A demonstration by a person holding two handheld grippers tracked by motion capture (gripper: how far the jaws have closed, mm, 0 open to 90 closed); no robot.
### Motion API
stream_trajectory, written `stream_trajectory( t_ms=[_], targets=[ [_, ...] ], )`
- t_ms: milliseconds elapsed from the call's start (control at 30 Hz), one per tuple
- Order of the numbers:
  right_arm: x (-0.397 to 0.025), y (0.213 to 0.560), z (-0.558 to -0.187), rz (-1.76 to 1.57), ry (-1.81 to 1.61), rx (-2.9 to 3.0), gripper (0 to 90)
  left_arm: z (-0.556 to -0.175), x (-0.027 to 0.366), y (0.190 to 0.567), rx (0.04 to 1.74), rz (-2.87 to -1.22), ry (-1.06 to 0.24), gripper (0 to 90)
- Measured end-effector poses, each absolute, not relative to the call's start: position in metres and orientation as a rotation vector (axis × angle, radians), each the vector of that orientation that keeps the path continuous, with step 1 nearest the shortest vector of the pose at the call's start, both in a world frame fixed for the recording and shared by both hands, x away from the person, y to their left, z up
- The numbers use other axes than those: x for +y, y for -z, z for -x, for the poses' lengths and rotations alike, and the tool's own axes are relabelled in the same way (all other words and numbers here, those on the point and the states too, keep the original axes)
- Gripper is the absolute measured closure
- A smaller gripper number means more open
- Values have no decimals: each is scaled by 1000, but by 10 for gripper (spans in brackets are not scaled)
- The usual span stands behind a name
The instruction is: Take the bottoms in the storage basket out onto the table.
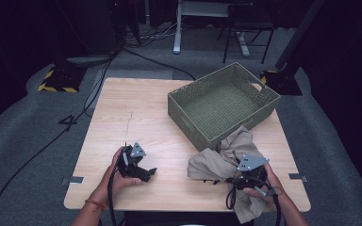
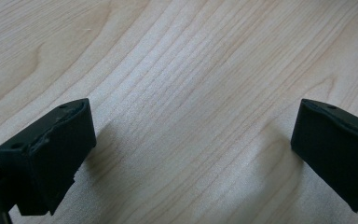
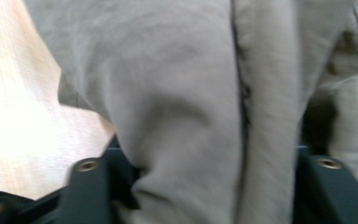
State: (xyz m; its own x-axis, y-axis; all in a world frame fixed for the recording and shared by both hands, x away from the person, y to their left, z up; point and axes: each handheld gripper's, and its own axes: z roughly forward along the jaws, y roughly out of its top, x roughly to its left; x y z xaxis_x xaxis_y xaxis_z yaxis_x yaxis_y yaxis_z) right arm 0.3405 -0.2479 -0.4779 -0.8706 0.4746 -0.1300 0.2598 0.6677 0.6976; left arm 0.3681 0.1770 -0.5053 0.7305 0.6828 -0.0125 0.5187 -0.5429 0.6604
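Beige cloth point(image 1: 219, 160) lies crumpled at the table's point(image 1: 122, 117) front right, against the woven basket point(image 1: 224, 101). Right gripper point(image 1: 250, 175) has a fold bunched between its jaws. Left gripper point(image 1: 139, 172) rests wide open, empty. Loose fabric could snag the basket rim.

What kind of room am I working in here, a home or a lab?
Most likely a lab or recording studio, not a home: dark curtained surroundings, grey carpet with black cables trailing across it, and a stand base edged in yellow-and-black hazard tape beside the light wooden table.
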Motion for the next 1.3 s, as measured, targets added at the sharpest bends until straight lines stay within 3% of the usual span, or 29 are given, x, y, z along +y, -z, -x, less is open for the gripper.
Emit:
stream_trajectory(
  t_ms=[33,200,567,800,1100,1133,1200,1233,1267,1300],
  targets=[
    [-251,473,-338,-590,-1033,2569,334,-368,177,505,904,-2273,-324,1],
    [-264,447,-323,-592,-1118,2472,245,-369,176,505,896,-2273,-317,1],
    [-319,402,-296,-725,-1311,2228,233,-369,175,505,896,-2273,-314,0],
    [-319,391,-286,-740,-1344,2168,279,-369,175,505,893,-2276,-318,1],
    [-333,433,-323,-935,-1137,2206,284,-373,171,505,895,-2273,-319,4],
    [-336,450,-334,-988,-1098,2245,263,-376,171,505,890,-2275,-319,44],
    [-338,466,-343,-1009,-1015,2283,226,-383,172,501,890,-2238,-307,231],
    [-338,472,-347,-1031,-1019,2296,222,-388,170,494,852,-2201,-305,231],
    [-339,477,-350,-1040,-1036,2308,208,-391,167,489,844,-2198,-304,161],
    [-340,481,-352,-1045,-1039,2308,189,-391,167,489,844,-2198,-304,146]
  ],
)
